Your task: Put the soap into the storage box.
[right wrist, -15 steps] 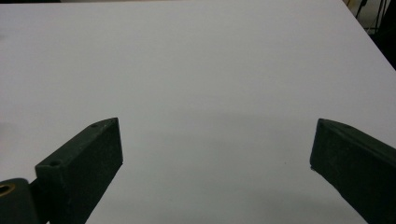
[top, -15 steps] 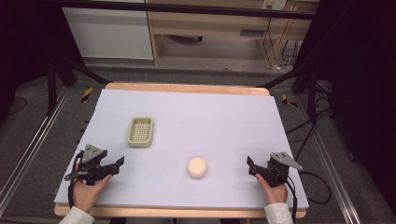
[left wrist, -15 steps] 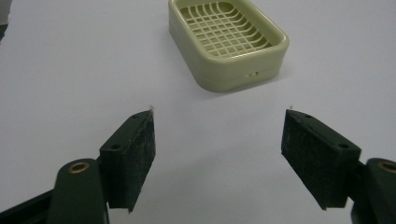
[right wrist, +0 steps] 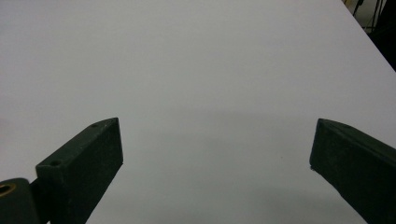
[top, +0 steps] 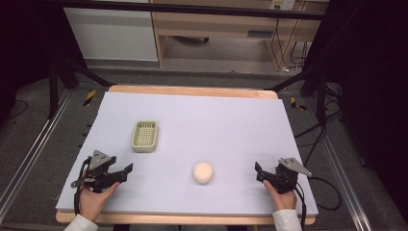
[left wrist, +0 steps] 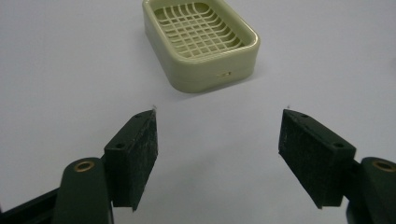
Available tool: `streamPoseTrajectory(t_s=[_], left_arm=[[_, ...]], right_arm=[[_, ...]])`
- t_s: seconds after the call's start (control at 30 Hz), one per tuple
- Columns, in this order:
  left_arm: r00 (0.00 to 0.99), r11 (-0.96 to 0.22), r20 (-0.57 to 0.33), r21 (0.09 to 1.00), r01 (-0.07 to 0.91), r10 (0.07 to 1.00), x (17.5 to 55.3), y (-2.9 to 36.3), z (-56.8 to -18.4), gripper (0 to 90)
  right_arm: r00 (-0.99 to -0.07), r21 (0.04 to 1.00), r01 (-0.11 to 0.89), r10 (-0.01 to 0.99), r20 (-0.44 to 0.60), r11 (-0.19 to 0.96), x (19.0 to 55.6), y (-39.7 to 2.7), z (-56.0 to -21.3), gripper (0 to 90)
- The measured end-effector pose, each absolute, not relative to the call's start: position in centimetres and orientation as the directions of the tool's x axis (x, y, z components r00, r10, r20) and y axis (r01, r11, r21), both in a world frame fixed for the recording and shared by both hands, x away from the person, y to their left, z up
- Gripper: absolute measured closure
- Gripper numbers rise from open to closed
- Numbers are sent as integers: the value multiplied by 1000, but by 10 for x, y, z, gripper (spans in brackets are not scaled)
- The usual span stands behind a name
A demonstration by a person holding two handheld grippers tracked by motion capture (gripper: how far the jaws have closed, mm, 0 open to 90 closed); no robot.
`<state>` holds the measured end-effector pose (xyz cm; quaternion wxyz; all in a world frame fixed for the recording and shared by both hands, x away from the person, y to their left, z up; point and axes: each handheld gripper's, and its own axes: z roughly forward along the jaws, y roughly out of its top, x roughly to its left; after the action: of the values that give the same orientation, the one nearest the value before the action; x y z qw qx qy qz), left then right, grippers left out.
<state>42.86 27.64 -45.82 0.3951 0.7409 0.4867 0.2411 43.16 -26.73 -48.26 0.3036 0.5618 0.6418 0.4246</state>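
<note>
On the table [top: 231, 120], covered by a pale sheet, the left gripper [top: 126, 170] rests near the front left corner in the person's left hand [top: 94, 197], jaws spread wide with nothing between them. Ahead of it, a little way off, lies a pale green dish [top: 145, 135] with a slotted grid floor; in the left gripper view the dish [left wrist: 201, 42] sits beyond the gap between the two black pads [left wrist: 135, 158], apart from them, and holds nothing. Near the front right corner the right gripper [top: 259, 172] is held low in the right hand [top: 283, 198], its jaws likewise wide apart and empty, as the right gripper view shows over bare sheet. Between the two grippers, nearer the right one but clear of both, a round cream ball [top: 203, 172] lies on the sheet, well apart from the dish.
</note>
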Motion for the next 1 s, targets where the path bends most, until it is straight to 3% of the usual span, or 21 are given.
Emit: streamPoseTrajectory(t_s=[1.0], left_arm=[[478, -241, -28, 837, 492, 878, 435, 251, -436, 280]], right_arm=[[-159, 881, 474, 983, 87, -1, 430, -267, -485, 52]])
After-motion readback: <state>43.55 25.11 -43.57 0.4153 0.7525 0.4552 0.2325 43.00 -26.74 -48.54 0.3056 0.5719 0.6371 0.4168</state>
